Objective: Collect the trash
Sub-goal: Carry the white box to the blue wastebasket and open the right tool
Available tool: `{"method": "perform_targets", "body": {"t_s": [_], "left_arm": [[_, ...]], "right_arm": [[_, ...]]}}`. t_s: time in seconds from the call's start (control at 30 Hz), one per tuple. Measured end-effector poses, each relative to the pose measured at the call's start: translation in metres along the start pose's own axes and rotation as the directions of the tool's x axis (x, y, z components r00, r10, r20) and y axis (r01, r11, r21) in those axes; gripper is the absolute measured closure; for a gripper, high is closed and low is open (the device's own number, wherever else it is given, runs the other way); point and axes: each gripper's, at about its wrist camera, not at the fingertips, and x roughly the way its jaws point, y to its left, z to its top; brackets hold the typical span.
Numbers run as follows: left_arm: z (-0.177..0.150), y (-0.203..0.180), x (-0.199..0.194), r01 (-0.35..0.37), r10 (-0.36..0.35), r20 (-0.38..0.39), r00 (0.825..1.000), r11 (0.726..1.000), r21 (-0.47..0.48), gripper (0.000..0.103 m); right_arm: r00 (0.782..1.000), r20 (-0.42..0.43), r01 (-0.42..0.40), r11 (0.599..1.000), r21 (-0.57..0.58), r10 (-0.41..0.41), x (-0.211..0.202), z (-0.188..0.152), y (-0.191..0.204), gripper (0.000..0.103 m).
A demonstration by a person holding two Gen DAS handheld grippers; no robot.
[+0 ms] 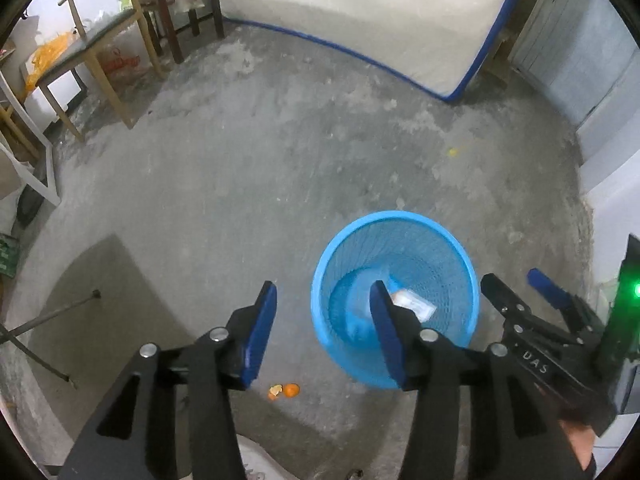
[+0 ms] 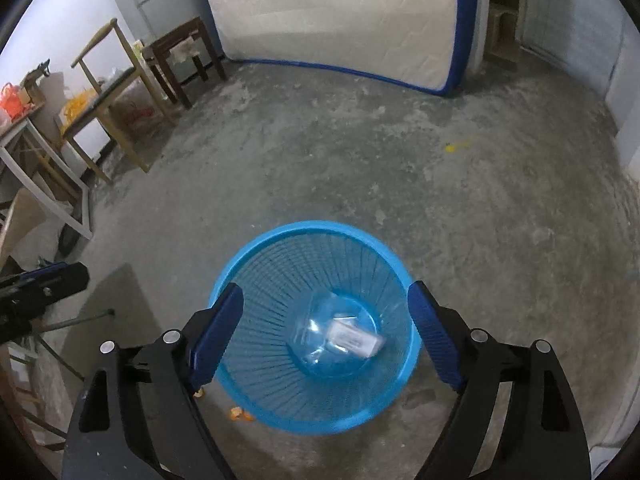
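Two claws over blue mesh bin (image 2: 316, 320), both pointing down at concrete floor (image 1: 280, 160). Left claw (image 1: 324, 332) released, nothing between pads, hanging beside bin's near-left rim. Right claw (image 2: 326, 340) spread wide, empty, directly above bin mouth. Clear plastic wrapper with white label (image 2: 352, 338) lying on bin bottom. Orange peel scraps (image 1: 286, 391) on floor just beside bin base; small yellow scrap (image 1: 453, 152) well apart, toward mattress (image 1: 360, 12). Judged step: drop-off done. Next move likely calls for left claw to reach down to peel and pinch it.
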Motion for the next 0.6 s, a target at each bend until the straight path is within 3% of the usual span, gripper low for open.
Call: {"method": "perform_targets", "body": {"t_s": [0.17, 0.3, 0.43, 0.57, 0.6], "left_arm": [[0.0, 0.013, -0.063, 0.077, -0.075, 0.076, 0.994, 0.997, -0.024, 0.052], [-0.018, 0.024, -0.143, 0.131, -0.128, 0.202, 0.971, 0.991, 0.003, 0.039], [-0.067, 0.045, -0.23, 0.171, -0.173, 0.346, 0.922, 0.985, 0.037, 0.024], [-0.137, 0.068, -0.285, 0.116, -0.122, 0.44, 0.89, 0.992, 0.041, 0.016], [-0.157, 0.074, -0.293, 0.097, -0.103, 0.447, 0.889, 0.995, 0.037, 0.014]], "right_arm": [[0.998, 0.057, -0.028, 0.999, 0.019, 0.027, -0.031, 0.0, -0.004, 0.022], [0.991, 0.121, -0.052, 0.999, 0.002, 0.051, -0.077, -0.009, 0.001, 0.019], [0.977, 0.196, -0.074, 0.996, -0.049, 0.082, -0.131, -0.023, 0.016, 0.012], [0.957, 0.265, -0.092, 0.989, -0.112, 0.119, -0.178, -0.039, 0.043, 0.008], [0.952, 0.275, -0.093, 0.985, -0.144, 0.13, -0.189, -0.044, 0.054, 0.008]]}}
